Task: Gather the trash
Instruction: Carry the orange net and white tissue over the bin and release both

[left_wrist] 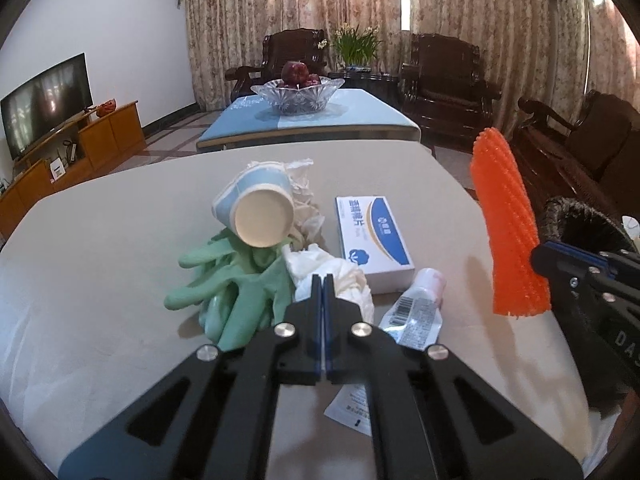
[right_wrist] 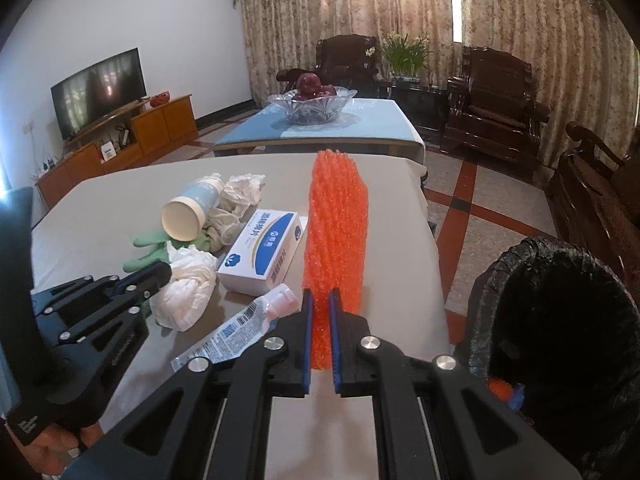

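Pinching soft, feather-light crumpled tissue (left_wrist: 340,276) at the table's (left_wrist: 100,240) near middle, the left gripper (left_wrist: 323,280) stands closed; the right gripper (right_wrist: 320,304) clamps a springy orange foam net (right_wrist: 336,232) by its near end.

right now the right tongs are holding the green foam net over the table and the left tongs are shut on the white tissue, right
Not quite: the foam net in the right tongs is orange, not green, as the right wrist view shows. The left tongs are indeed shut on the white tissue.

Each black tool (left_wrist: 323,280) has blue-edged fingers (right_wrist: 307,320) and silver screws.
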The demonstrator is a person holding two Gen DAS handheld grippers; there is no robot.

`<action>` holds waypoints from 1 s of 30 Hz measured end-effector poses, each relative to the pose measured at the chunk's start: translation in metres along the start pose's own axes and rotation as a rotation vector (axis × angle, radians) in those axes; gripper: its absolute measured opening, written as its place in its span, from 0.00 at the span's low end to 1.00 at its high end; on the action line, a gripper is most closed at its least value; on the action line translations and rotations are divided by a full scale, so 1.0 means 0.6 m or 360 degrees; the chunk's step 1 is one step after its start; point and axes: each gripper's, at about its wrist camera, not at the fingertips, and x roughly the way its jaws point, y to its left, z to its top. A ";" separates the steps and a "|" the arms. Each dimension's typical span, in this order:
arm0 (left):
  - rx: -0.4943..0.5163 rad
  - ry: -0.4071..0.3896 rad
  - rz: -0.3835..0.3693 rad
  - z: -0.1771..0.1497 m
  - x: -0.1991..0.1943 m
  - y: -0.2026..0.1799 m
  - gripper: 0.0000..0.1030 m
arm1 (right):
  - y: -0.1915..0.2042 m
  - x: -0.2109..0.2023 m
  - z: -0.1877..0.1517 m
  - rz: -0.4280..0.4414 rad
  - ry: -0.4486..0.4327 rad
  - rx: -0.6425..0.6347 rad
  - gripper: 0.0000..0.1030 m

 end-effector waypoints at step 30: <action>0.0103 -0.0151 -0.0192 0.051 -0.097 -0.104 0.00 | -0.077 -0.104 0.009 -0.0227 -0.0065 0.0081 0.08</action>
